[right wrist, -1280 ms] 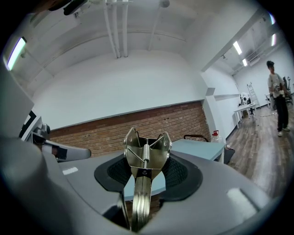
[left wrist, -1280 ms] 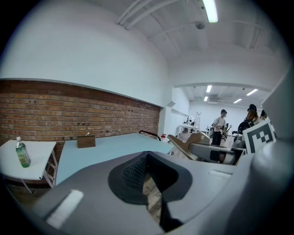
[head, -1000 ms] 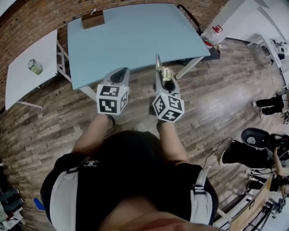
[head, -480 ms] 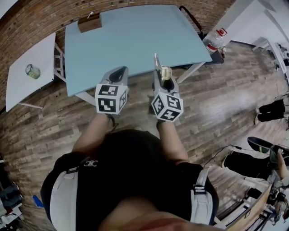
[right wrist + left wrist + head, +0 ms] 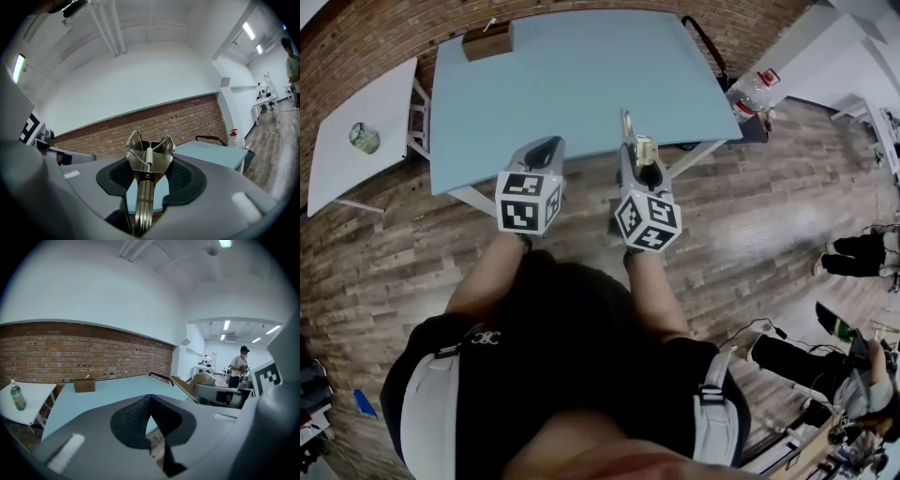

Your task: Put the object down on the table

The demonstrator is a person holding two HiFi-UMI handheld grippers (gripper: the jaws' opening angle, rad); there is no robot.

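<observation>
Right gripper view: the right gripper (image 5: 150,161) pinches a metal spring clip (image 5: 140,197), hinge end pointing ahead. The clip is off the blue table (image 5: 581,75), held near the table's near edge. The left gripper (image 5: 150,399) is pressed together with nothing in it. A wooden box (image 5: 84,385) sits at the table's far left with something small and pale poking out. A green-labelled bottle (image 5: 18,397) stands on the white side table (image 5: 347,178); its print is too small to read. A clear red-capped jug (image 5: 233,139) stands to the right.
</observation>
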